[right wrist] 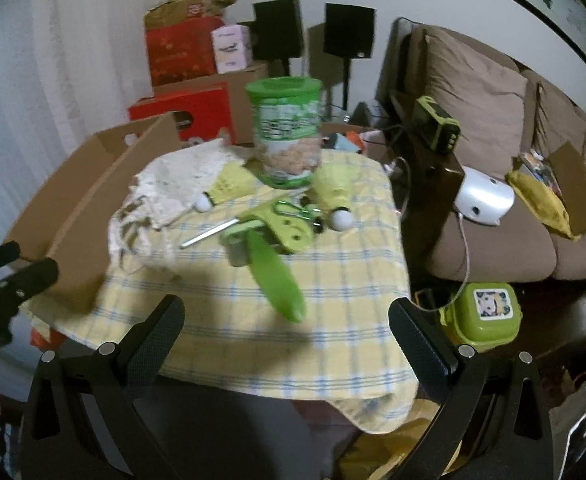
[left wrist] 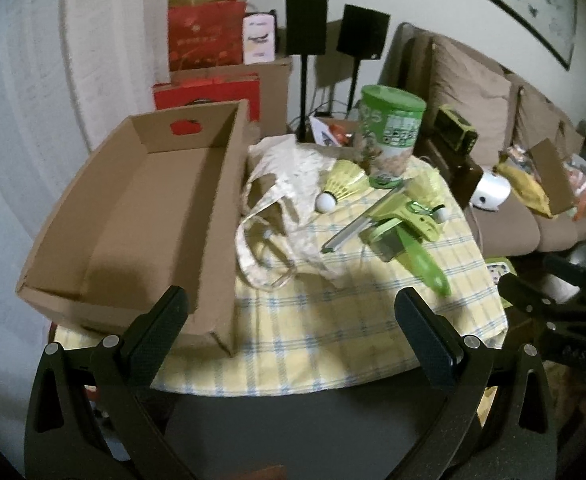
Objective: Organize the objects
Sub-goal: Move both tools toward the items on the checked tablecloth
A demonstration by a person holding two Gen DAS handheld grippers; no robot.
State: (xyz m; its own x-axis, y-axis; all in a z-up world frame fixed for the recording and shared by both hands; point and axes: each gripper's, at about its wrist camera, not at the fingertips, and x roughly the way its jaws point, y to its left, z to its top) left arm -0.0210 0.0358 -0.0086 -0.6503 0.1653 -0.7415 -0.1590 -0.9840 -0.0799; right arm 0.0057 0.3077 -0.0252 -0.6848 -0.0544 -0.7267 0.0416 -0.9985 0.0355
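An empty cardboard box (left wrist: 153,216) (right wrist: 93,184) sits on the left of a table with a yellow checked cloth (left wrist: 333,320) (right wrist: 333,280). Beside it lie a crumpled white cloth bag (left wrist: 285,200) (right wrist: 173,184), two yellow shuttlecocks (left wrist: 343,186) (right wrist: 333,196), a green tool with a long handle (left wrist: 405,232) (right wrist: 269,248) and a tall green canister (left wrist: 391,132) (right wrist: 287,128). My left gripper (left wrist: 293,304) hangs open over the table's near edge. My right gripper (right wrist: 287,316) is open too, nothing between its fingers.
A brown sofa (right wrist: 493,120) with clutter and a white device (right wrist: 483,200) stands to the right. A green lunch box (right wrist: 481,316) lies on the floor. Red boxes (left wrist: 205,36) and two black speakers (left wrist: 333,32) line the back wall.
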